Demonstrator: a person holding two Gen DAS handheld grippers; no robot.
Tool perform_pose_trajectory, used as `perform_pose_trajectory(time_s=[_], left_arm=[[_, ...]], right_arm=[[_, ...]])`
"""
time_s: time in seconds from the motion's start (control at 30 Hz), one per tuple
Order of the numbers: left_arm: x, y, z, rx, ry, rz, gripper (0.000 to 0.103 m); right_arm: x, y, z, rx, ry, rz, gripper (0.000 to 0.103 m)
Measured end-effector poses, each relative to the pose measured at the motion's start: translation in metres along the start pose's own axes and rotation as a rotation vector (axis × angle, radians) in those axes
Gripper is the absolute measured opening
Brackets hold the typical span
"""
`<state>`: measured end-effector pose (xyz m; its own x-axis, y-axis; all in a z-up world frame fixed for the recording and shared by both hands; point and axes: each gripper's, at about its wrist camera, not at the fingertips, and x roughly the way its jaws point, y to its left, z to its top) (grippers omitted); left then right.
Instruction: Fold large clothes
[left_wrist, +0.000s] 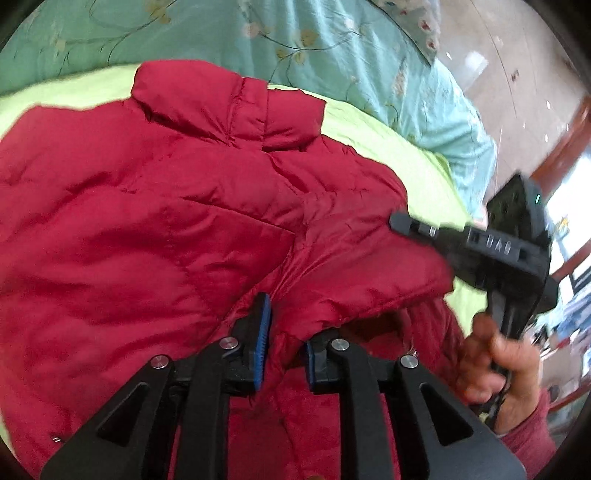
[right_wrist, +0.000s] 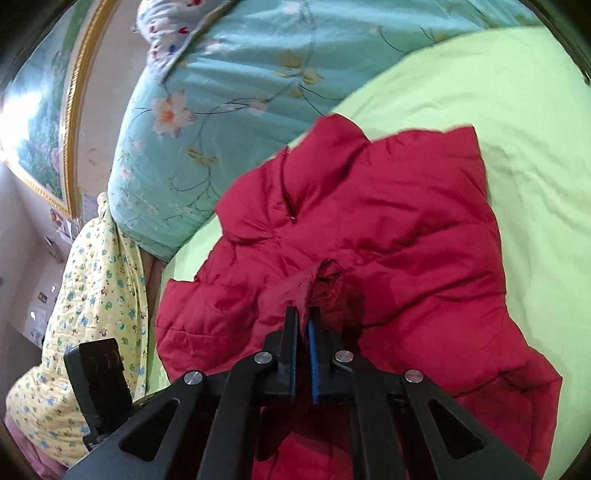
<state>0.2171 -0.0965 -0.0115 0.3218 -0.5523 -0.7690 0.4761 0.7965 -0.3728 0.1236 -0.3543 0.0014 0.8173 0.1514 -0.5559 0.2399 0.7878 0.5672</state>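
A smooth lime-green sheet (right_wrist: 517, 147) carries the puffy, quilted red jacket (left_wrist: 147, 229), collar pointing toward the floral teal quilt (right_wrist: 240, 92). The right gripper (right_wrist: 303, 314) is clenched on a bunched jacket edge; the left gripper (left_wrist: 286, 328) stands parted around a fold, its lower hem cut off.
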Motion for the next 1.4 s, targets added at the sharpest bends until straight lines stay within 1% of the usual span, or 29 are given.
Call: perform_pose_trajectory(time_s=[0.07,0.1,0.13,0.17,0.23,0.27,0.37,0.43,0.57,0.63,0.7,0.77,0.9,0.93,0.97,1.03,1.07,1.13,1.17,1.23,1.27,1.33,1.4], left_arm=[[-0.006,-0.006,-0.004,0.044,-0.007,0.031,0.017],[-0.008,-0.008,-0.006,0.062,-0.01,0.045,0.021],[-0.008,-0.01,-0.007,0.077,-0.01,0.062,0.029],[-0.009,-0.011,-0.008,0.089,-0.008,0.08,0.033],[-0.011,-0.011,-0.012,0.105,-0.021,0.12,0.06],[-0.014,-0.01,-0.013,0.111,-0.035,0.131,0.063],[-0.033,-0.004,-0.018,0.117,-0.088,0.126,0.064],[-0.042,0.002,-0.014,0.108,-0.121,0.142,0.064],[-0.058,0.026,0.0,0.058,-0.178,0.147,0.064],[-0.06,0.036,0.009,0.041,-0.197,0.152,0.064],[-0.056,0.05,0.021,0.013,-0.193,0.161,0.064],[-0.046,0.064,0.03,-0.015,-0.176,0.154,0.064],[-0.024,0.08,0.032,-0.024,-0.131,0.179,0.063],[-0.018,0.083,0.031,-0.025,-0.118,0.181,0.063],[-0.012,0.086,0.03,-0.024,-0.107,0.191,0.063],[-0.006,0.087,0.026,-0.018,-0.099,0.221,0.062],[-0.003,0.087,0.025,-0.014,-0.098,0.234,0.062],[0.0,0.089,0.023,-0.013,-0.102,0.249,0.062],[0.002,0.09,0.022,-0.015,-0.103,0.254,0.062],[0.003,0.091,0.02,-0.018,-0.109,0.259,0.062],[0.004,0.091,0.019,-0.018,-0.111,0.265,0.062],[0.006,0.089,0.018,-0.01,-0.115,0.285,0.062],[0.008,0.087,0.018,0.003,-0.115,0.304,0.062]], right_arm=[[-0.004,0.006,0.001,-0.02,-0.013,-0.001,0.004],[-0.007,0.009,0.001,-0.029,-0.025,-0.006,0.004],[-0.01,0.01,0.002,-0.032,-0.037,-0.011,0.004],[-0.013,0.01,0.002,-0.033,-0.051,-0.015,0.004],[-0.023,0.006,0.006,-0.021,-0.083,-0.024,0.003],[-0.027,0.003,0.008,-0.011,-0.091,-0.018,0.003],[-0.036,-0.003,0.011,-0.013,-0.111,-0.039,0.003],[-0.042,-0.005,0.013,-0.026,-0.127,-0.062,0.003],[-0.051,-0.012,0.013,-0.048,-0.145,-0.109,0.003],[-0.049,-0.015,0.012,-0.054,-0.14,-0.125,0.003],[-0.043,-0.018,0.01,-0.065,-0.127,-0.148,0.003],[-0.035,-0.022,0.008,-0.073,-0.111,-0.168,0.003],[-0.027,-0.033,0.005,-0.062,-0.09,-0.167,0.004],[-0.026,-0.032,0.006,-0.064,-0.087,-0.167,0.005],[-0.026,-0.031,0.006,-0.067,-0.088,-0.171,0.011],[-0.031,-0.029,0.007,-0.066,-0.098,-0.183,0.014],[-0.036,-0.026,0.007,-0.063,-0.111,-0.196,0.018],[-0.047,-0.018,0.005,-0.077,-0.156,-0.247,0.024],[-0.055,-0.008,0.002,-0.1,-0.188,-0.256,0.024],[-0.056,0.009,-0.004,-0.154,-0.199,-0.237,0.025],[-0.052,0.02,-0.008,-0.196,-0.183,-0.226,0.026],[-0.034,0.037,-0.014,-0.268,-0.117,-0.221,0.033],[-0.012,0.046,-0.019,-0.316,-0.052,-0.225,0.033]])
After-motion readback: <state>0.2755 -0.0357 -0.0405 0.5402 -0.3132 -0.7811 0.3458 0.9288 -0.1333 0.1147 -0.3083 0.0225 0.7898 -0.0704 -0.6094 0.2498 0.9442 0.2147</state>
